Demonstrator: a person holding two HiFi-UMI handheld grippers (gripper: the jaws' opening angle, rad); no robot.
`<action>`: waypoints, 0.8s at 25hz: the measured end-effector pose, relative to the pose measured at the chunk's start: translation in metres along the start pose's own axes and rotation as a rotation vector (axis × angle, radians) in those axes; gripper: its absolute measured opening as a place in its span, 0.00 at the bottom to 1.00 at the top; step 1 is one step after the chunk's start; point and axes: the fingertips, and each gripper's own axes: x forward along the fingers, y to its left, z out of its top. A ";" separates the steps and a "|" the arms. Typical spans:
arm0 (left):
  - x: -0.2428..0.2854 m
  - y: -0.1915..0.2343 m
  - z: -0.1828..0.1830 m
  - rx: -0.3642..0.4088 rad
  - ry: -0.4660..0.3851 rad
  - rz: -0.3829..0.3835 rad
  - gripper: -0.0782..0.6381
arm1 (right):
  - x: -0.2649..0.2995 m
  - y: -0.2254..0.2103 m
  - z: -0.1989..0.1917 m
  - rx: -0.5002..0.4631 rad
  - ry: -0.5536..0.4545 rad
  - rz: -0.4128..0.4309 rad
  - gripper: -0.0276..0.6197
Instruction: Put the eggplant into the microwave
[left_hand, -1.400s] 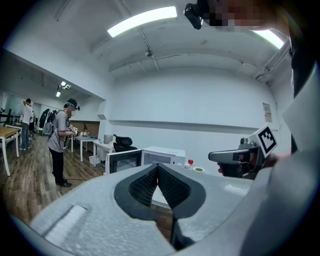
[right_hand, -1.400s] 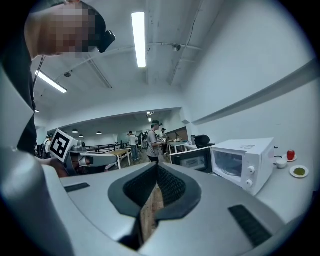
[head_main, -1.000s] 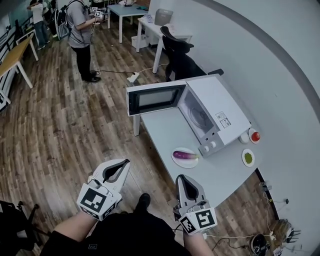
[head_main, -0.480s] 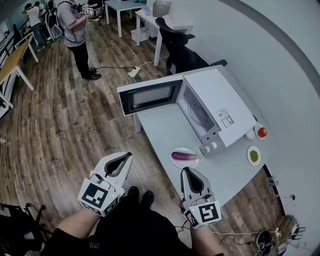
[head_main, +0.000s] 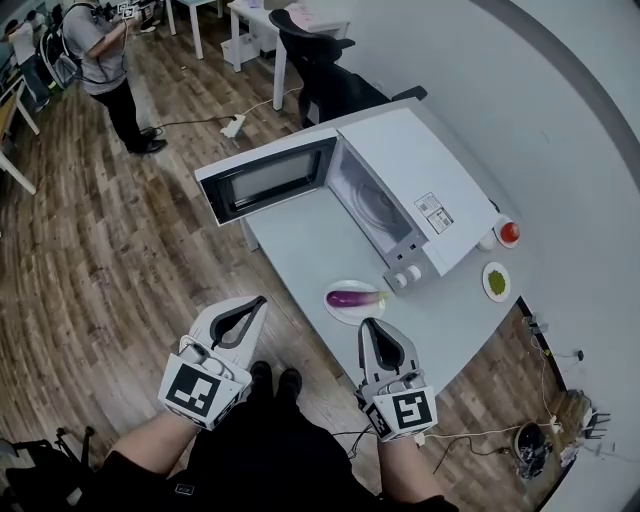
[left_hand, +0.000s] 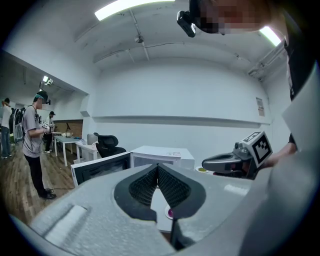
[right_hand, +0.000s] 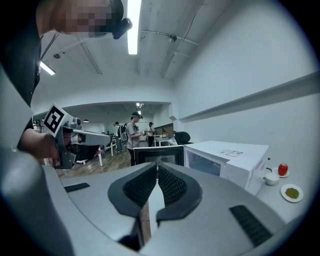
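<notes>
Left gripper (head_main: 258, 303) and right gripper (head_main: 372, 326) hover, fingers clenched on nothing. Eggplant (head_main: 350, 298) lies on a plate (head_main: 350, 315) beside the open microwave (head_main: 420, 175); right fingers should spread first, then straddle its middle

Left tongs (head_main: 262, 298) and right tongs (head_main: 368, 322) are both held low in front of the torso, side by side and well apart, tips pointing forward. Each pair of jaws is pressed together tip to tip, nothing between them. Marker cubes face up toward the head. Forearms (head_main: 145, 452) are level and roughly parallel.
</notes>
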 end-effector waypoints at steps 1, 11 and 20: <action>0.005 0.001 -0.002 0.000 0.003 -0.007 0.12 | 0.003 -0.002 -0.004 0.002 0.008 -0.008 0.07; 0.044 -0.009 -0.043 -0.033 0.066 -0.091 0.12 | 0.016 -0.017 -0.053 -0.044 0.097 -0.064 0.07; 0.073 -0.017 -0.074 -0.034 0.109 -0.162 0.12 | 0.025 -0.021 -0.100 -0.179 0.228 -0.091 0.07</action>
